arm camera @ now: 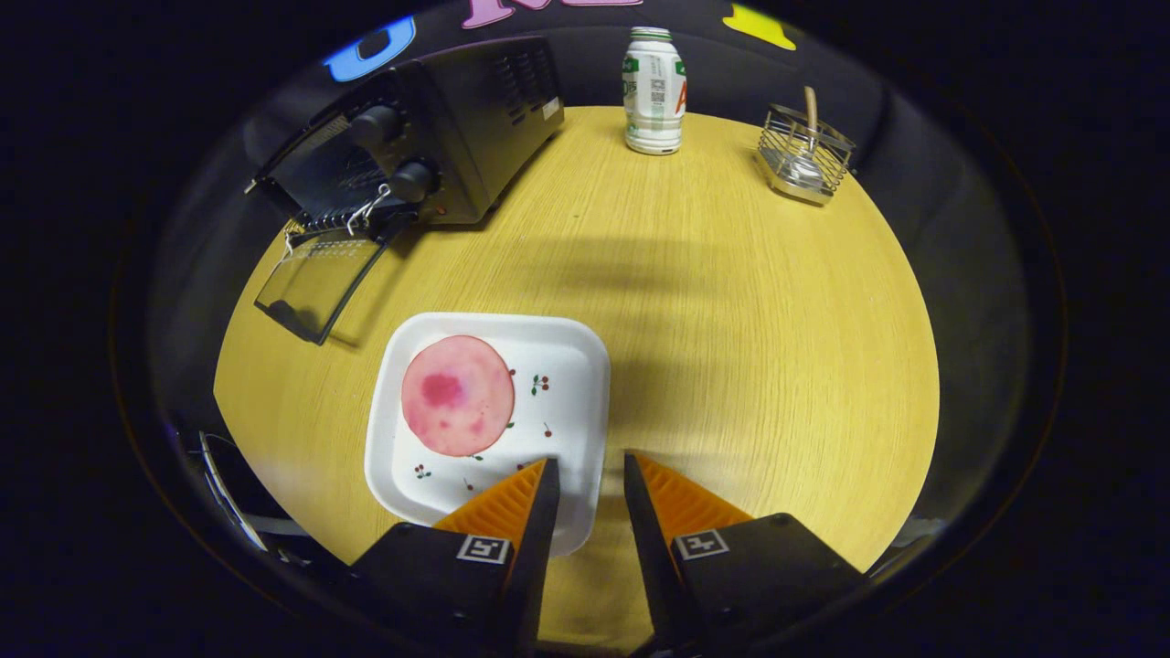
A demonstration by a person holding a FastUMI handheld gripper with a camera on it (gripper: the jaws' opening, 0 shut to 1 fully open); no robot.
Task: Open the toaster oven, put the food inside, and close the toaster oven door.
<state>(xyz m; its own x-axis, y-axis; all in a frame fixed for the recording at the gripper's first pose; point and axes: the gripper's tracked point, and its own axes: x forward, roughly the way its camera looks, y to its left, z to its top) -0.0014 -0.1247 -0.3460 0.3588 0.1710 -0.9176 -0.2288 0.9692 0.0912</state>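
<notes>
The oven (430, 137) sits at the far left of the bench (731, 320), angled, with its two knobs facing this way. Its glass door (315, 283) is swung down and lies flat on the bench in front of the opening, so the first step looks done. The cavity behind the door is dark; a wire rack seems to show at its mouth, but I cannot tell whether anything lies on it.

Nearer, and just right of the door, is a white plate (567, 366) with small cherry prints. A round pink slice of food (457, 395) lies flat on its left half, untouched. So the food is on the plate, not in the oven, and the second step is not yet done.

The gripper (590, 475) hangs over the plate's near right corner. Its fingers are spread with a clear gap between them and nothing held; the left finger overlaps the plate's edge, the right one is over bare bench. The food lies ahead and to the left of the fingers, not between them.

Further right, at the far side of the bench, stand a white bottle (654, 91) and a wire holder (806, 155) with a stick in it; neither belongs to the task.

Left to do, by my reading: pick up the food, carry it into the oven, and lift the door shut.
</notes>
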